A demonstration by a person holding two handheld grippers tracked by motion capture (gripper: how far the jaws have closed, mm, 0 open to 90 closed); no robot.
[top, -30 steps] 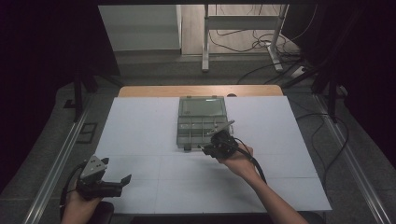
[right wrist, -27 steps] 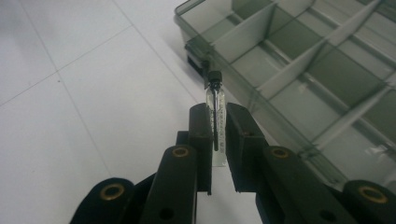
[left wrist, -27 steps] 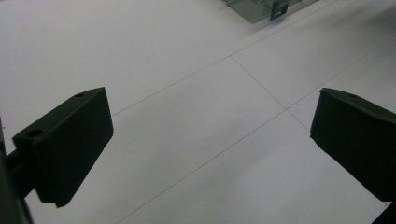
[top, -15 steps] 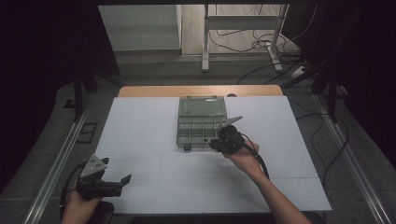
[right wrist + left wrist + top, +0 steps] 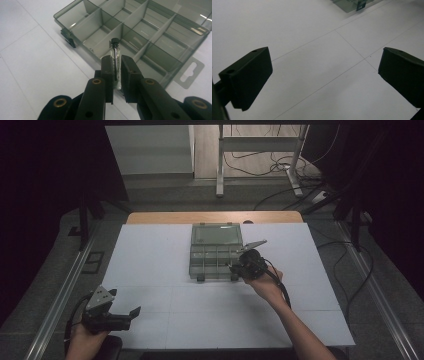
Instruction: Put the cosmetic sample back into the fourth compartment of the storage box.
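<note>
A smoky clear organiser box [image 5: 216, 251] with several empty compartments lies open at the table's middle; its divided tray [image 5: 140, 32] lies just below my right gripper [image 5: 116, 61]. That gripper [image 5: 239, 265] is shut on a small clear vial with a black cap [image 5: 115, 50], held over the box's near right compartments. Near the table's front left corner, my left gripper [image 5: 131, 314] hovers with its jaws wide apart and nothing between them. In its own view the left gripper [image 5: 324, 67] looks over bare white table [image 5: 312, 50], with a corner of the box [image 5: 354, 5] far off.
The white table top [image 5: 150, 265] ends in a wooden strip [image 5: 215, 217] at the back. The box has a hang tab [image 5: 190, 72] on its right side and latches [image 5: 68, 37] on its near edge. Cables lie on the floor [image 5: 280, 170] beyond the table.
My right gripper has moved with the vial from the box's near edge to its right side and risen slightly. The left gripper has stayed put.
</note>
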